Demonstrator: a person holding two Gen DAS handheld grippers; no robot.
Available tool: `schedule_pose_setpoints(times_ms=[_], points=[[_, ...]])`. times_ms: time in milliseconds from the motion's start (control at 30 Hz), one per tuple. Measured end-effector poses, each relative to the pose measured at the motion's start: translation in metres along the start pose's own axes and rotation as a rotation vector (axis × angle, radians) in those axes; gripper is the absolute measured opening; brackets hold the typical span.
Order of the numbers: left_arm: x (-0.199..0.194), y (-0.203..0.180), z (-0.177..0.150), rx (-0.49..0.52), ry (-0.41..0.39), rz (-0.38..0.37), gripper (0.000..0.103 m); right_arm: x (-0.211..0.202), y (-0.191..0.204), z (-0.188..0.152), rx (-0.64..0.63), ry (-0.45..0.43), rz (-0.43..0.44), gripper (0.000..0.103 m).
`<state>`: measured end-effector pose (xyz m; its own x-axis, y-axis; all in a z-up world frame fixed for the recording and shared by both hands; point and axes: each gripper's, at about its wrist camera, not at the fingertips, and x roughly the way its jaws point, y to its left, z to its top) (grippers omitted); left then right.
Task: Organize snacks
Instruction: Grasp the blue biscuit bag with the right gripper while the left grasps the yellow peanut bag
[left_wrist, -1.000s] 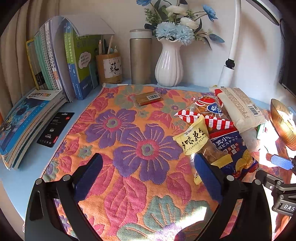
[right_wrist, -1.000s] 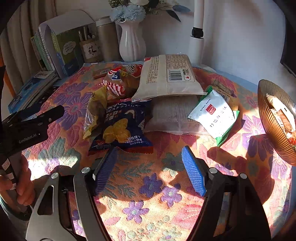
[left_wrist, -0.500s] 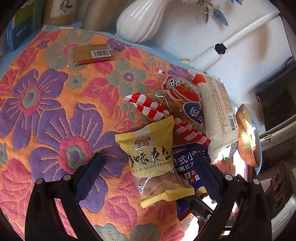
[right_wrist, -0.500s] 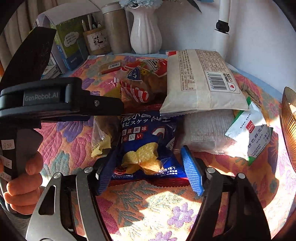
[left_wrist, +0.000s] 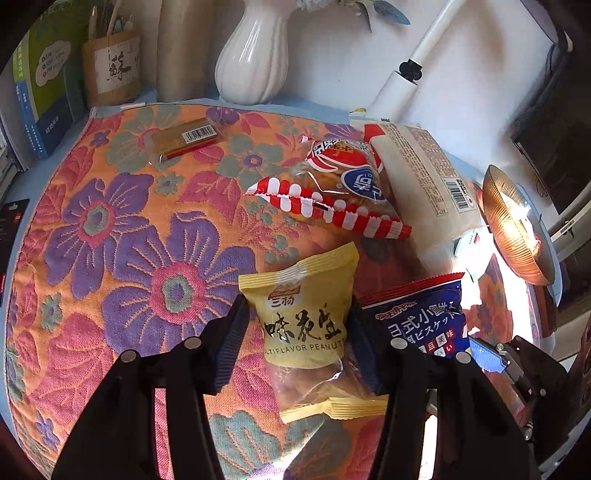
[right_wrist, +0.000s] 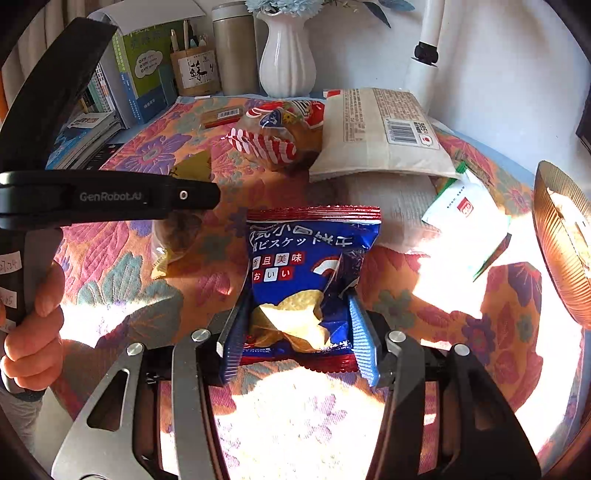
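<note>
We note the left hand-held gripper (left_wrist: 299, 339) with its jaws just drawn in, pads now pressing both sides of the yellow peanut packet (left_wrist: 304, 325), which lies on the floral cloth (left_wrist: 110, 258) covering the surface. The right hand-held gripper (right_wrist: 297, 332) has likewise just narrowed and clamps the blue biscuit bag (right_wrist: 310, 280) at its lower half. Taking the peanut packet as our landmark: the biscuit bag sits just to its right, the red-and-white striped snack bag (left_wrist: 332, 192) lies beyond it, and the pale long packet (left_wrist: 424, 173) lies beyond it to the right. The amber bowl (left_wrist: 517, 229) stands well to its right.
</note>
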<state>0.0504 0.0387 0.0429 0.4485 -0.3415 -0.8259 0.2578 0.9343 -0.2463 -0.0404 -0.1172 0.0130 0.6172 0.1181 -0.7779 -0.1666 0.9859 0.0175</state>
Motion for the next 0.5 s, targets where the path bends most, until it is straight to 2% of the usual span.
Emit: schedule_pose_setpoints(times_ms=[67,100,233,300,367,400,500], points=[[-0.012,-0.010,-0.014,0.091,0.003,-0.002,0.050,-0.014,-0.017,-0.015,0.056,0.004,-0.018,0.051],[-0.018,-0.017,-0.022,0.139,0.007,-0.006,0.044,-0.021,-0.027,-0.022,0.089,0.006,-0.025,0.051],[-0.021,-0.058,-0.049,0.321,0.013,0.054,0.044,-0.047,-0.066,-0.040,0.200,0.001,-0.069,0.051],[-0.014,-0.073,-0.059,0.363,0.025,0.059,0.044,-0.055,-0.081,-0.046,0.232,-0.010,-0.103,0.051],[-0.006,-0.082,-0.065,0.364,0.044,0.027,0.045,-0.054,-0.092,-0.051,0.259,0.005,-0.109,0.051],[-0.003,-0.084,-0.069,0.364,0.044,0.030,0.049,-0.052,-0.095,-0.053,0.271,0.017,-0.099,0.052],[0.000,-0.082,-0.074,0.341,0.025,0.040,0.075,-0.045,-0.101,-0.061,0.289,0.033,-0.063,0.053]])
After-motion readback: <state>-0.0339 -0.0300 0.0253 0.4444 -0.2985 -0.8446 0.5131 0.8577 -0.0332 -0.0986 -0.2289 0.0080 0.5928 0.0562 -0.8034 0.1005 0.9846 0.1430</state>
